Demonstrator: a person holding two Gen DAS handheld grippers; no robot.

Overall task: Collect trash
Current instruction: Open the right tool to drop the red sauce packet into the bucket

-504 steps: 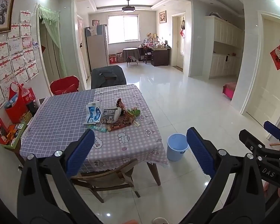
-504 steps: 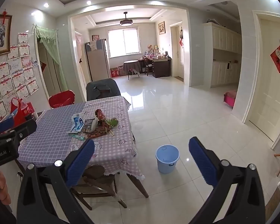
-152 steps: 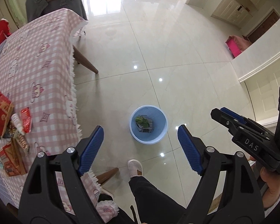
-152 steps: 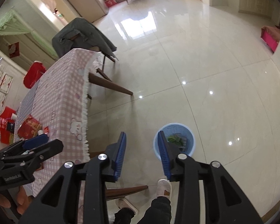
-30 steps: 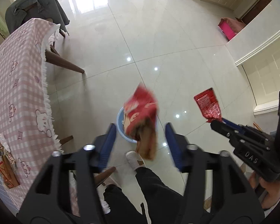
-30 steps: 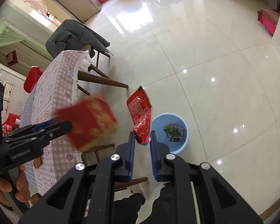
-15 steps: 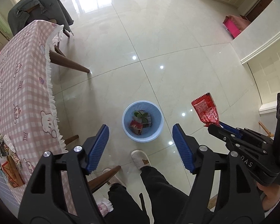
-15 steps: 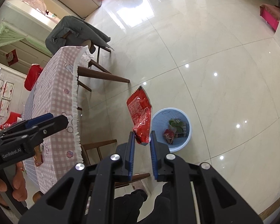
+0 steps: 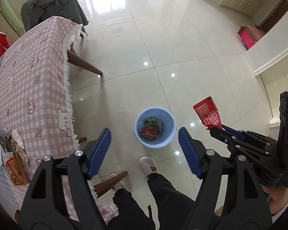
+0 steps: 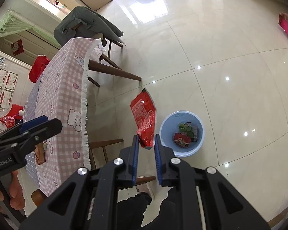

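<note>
A light blue bin (image 9: 154,127) stands on the tiled floor and holds a red packet (image 9: 149,132), green leaves and other trash; it also shows in the right wrist view (image 10: 182,133). My left gripper (image 9: 144,147) is open and empty, high above the bin. My right gripper (image 10: 146,147) is shut on a red snack wrapper (image 10: 145,118), held above the floor just left of the bin; the wrapper also shows in the left wrist view (image 9: 207,113).
A table with a pink checked cloth (image 9: 34,88) stands at the left, with several wrappers and packets (image 9: 13,159) on its near end. A wooden chair (image 10: 107,145) sits under its edge. A chair draped in grey cloth (image 9: 52,2) is at the far end. The person's slippered feet (image 9: 148,165) are near the bin.
The red packet that my left gripper dropped has landed in the bin, and the left jaws have opened wider. The right gripper still holds its wrapper, shifted a little.
</note>
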